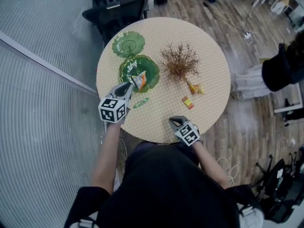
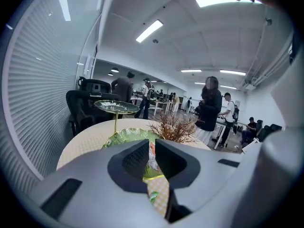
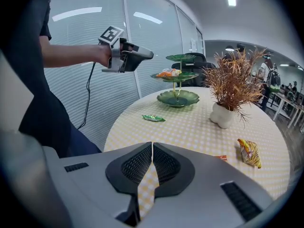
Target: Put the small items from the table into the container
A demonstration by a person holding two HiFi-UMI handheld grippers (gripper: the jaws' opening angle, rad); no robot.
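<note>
Stored: we count at least one orange-white packet (image 1: 139, 80) in the stand's (image 1: 124, 70) broad tier, by the table's (image 1: 156, 115) left edge. Outstanding: green candy (image 1: 141, 102) just beside the stand; red packet (image 1: 188, 102) and yellow packet (image 1: 196, 89) toward the right edge. Left gripper (image 1: 128, 86): jaws a sliver apart, empty, at the tier's rim. Right gripper (image 1: 173, 120): jaws together, empty, at our edge. We judge most of the task unfinished.

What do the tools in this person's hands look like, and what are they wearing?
The left gripper and right gripper are alike: smooth grey bodies, black ribbed pads on the jaws, and a white cube with black square markers on each. A dark cable hangs from the left one. The person wears a black short-sleeved top.
</note>
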